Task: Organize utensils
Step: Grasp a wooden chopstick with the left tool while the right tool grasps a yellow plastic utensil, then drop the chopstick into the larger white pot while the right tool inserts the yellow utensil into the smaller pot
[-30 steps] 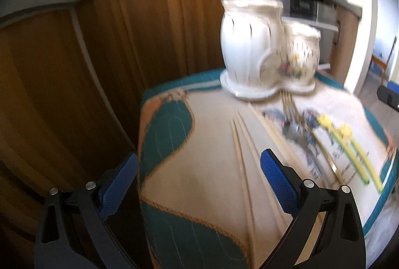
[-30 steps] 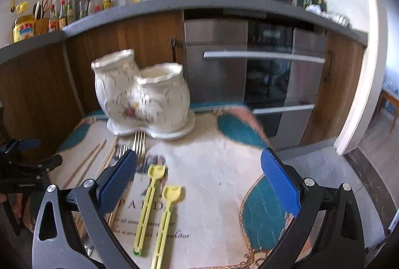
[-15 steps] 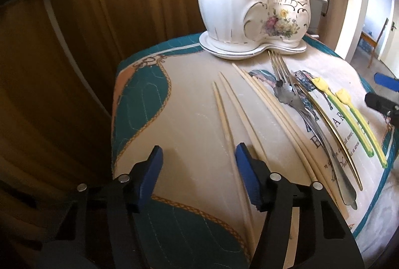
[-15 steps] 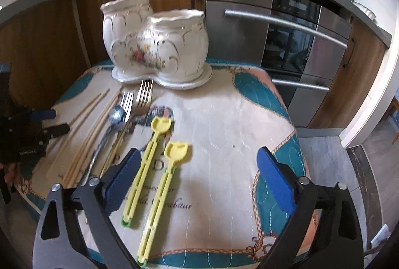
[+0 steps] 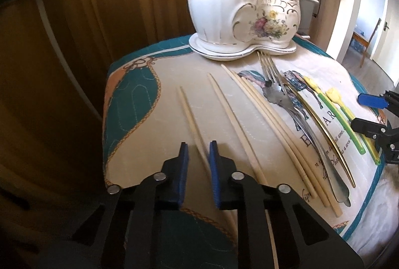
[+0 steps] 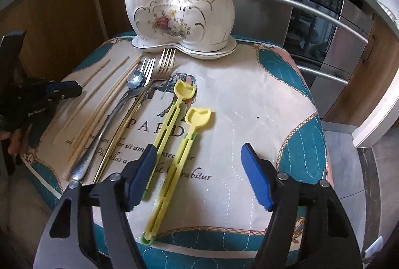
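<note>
Narrowed left tongs (image 5: 198,153) straddle one chopstick (image 5: 190,114); right tongs (image 6: 199,164) spread; two forks (image 6: 159,69).

left tool (image 5: 198,159) | black frame | blue pads (image 5: 183,169) | silver screws

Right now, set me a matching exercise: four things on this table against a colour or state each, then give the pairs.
Things:
1. ceramic holder
2. toy spoons
3. left gripper
4. right gripper

States:
A. open wide
B. yellow, lying flat
C. nearly closed around a chopstick
D. white, upright on its saucer

Pairs: 1-D, 2-B, 3-C, 4-A
</note>
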`<state>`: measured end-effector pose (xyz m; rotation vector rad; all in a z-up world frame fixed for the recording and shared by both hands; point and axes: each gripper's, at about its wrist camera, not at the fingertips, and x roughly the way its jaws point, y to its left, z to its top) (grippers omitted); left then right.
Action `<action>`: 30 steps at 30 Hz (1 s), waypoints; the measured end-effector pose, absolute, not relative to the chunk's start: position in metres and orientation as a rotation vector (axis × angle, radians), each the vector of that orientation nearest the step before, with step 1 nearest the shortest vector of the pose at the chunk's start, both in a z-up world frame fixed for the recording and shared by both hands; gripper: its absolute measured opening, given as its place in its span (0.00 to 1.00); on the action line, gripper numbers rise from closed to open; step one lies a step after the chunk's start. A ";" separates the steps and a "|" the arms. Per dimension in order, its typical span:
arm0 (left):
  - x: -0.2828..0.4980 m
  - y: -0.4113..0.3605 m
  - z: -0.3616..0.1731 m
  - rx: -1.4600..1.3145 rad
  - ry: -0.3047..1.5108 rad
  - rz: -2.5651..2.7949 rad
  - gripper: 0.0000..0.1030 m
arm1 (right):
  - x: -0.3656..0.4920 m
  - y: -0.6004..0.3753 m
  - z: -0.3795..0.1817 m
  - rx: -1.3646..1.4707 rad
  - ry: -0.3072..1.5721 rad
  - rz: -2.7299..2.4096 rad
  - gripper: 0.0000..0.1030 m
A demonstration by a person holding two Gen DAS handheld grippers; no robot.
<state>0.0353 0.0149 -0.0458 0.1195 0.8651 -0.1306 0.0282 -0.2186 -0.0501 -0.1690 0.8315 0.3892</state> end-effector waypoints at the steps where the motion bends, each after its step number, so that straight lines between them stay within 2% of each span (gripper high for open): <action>1: 0.036 0.015 -0.046 0.115 0.864 -0.132 0.17 | 0.028 -0.220 -0.049 -0.158 0.830 0.392 0.62; 4: 0.036 0.014 -0.046 0.127 0.860 -0.127 0.17 | 0.026 -0.223 -0.045 -0.143 0.816 0.389 0.56; 5: 0.036 0.014 -0.046 0.128 0.859 -0.126 0.17 | 0.026 -0.223 -0.045 -0.147 0.817 0.390 0.50; 8: 0.036 0.014 -0.046 0.132 0.856 -0.123 0.16 | 0.026 -0.219 -0.052 -0.181 0.838 0.392 0.41; 14: 0.034 0.011 -0.046 0.147 0.858 -0.124 0.15 | 0.025 -0.213 -0.058 -0.225 0.821 0.399 0.41; 16: 0.035 0.012 -0.046 0.142 0.860 -0.127 0.15 | 0.025 -0.213 -0.058 -0.224 0.811 0.424 0.31; 17: 0.036 0.013 -0.046 0.132 0.862 -0.133 0.14 | 0.025 -0.213 -0.058 -0.212 0.814 0.438 0.23; 22: 0.049 0.019 -0.045 0.109 0.875 -0.150 0.05 | 0.028 -0.215 -0.058 -0.168 0.816 0.452 0.09; 30: 0.046 0.032 -0.038 0.051 0.788 -0.153 0.05 | 0.031 -0.231 -0.047 -0.069 0.758 0.453 0.09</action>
